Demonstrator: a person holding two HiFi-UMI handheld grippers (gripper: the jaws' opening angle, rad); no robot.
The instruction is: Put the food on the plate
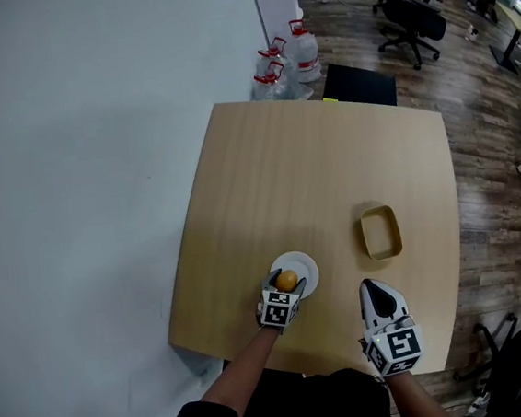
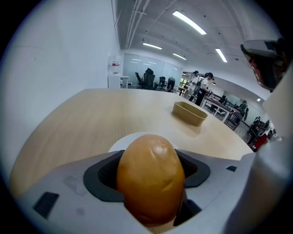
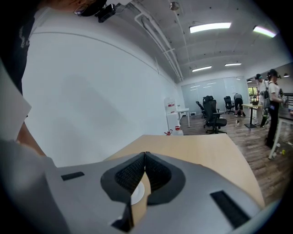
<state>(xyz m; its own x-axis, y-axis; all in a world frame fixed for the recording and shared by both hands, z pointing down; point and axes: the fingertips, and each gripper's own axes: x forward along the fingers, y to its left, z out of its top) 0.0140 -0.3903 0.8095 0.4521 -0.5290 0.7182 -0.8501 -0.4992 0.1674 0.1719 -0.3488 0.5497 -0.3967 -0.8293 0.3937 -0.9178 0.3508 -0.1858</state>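
Food point(image 2: 150, 178) sits clamped in the left gripper point(image 1: 285, 284) over the plate point(image 1: 307, 265) at the table's point(image 1: 312, 170) 6 o'clock — only release seems left — right gripper point(image 3: 145, 160) at 5 o'clock closed, empty.

Golden-brown bun point(image 2: 150, 178) is looking glossy against the white plate point(image 1: 305, 265); tan tray point(image 1: 381, 232) right of the plate is blending into the pale wood table point(image 1: 311, 161).
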